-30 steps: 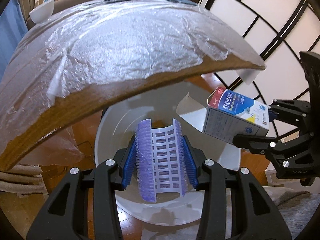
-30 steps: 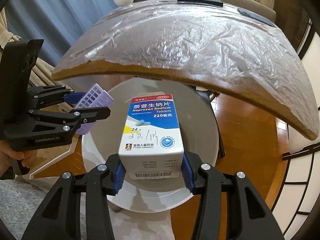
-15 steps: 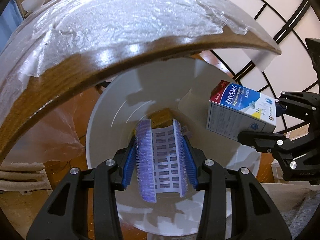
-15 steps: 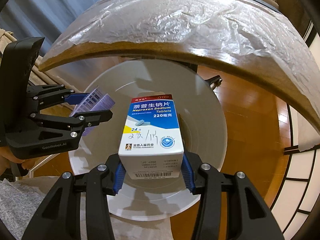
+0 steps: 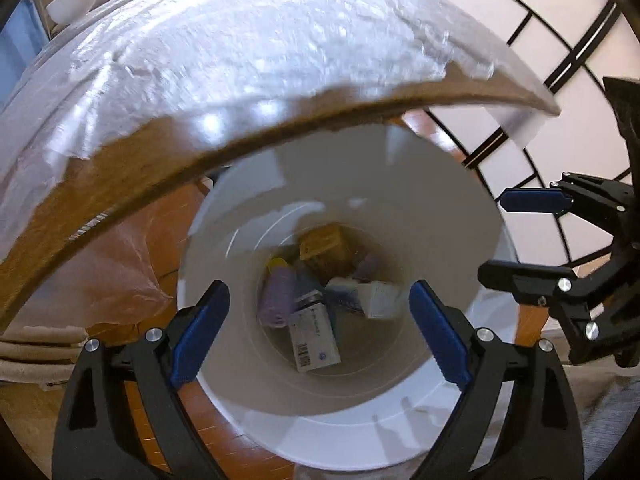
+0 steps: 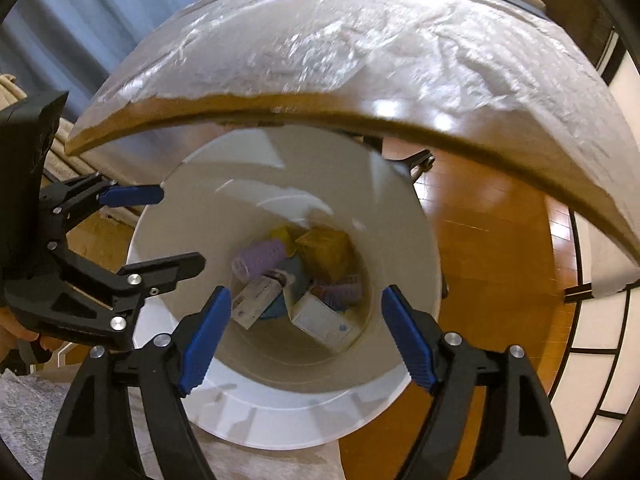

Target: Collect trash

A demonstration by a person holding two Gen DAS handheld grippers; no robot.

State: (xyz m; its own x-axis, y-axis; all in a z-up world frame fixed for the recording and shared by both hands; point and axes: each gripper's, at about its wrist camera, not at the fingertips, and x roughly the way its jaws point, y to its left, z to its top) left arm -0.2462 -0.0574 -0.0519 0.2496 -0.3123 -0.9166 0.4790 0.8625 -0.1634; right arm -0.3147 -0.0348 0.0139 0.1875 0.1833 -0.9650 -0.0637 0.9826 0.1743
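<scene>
Both tongs opening, nothing between them, white medicine box [image 5: 316, 338] flat in bin [image 5: 340, 436], long axis toward near rim

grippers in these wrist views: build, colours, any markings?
Both alike: left gripper and right gripper are matte black angular plastic with cut-outs and silver screw heads; each has two fingers faced with ribbed blue pads. No cables, no readable markings.

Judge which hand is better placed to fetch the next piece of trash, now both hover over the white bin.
Neither clearly. Left tongs and right tongs are both opening with nothing between them above the white bin, beside the film-covered table. No trash shows on it.
</scene>
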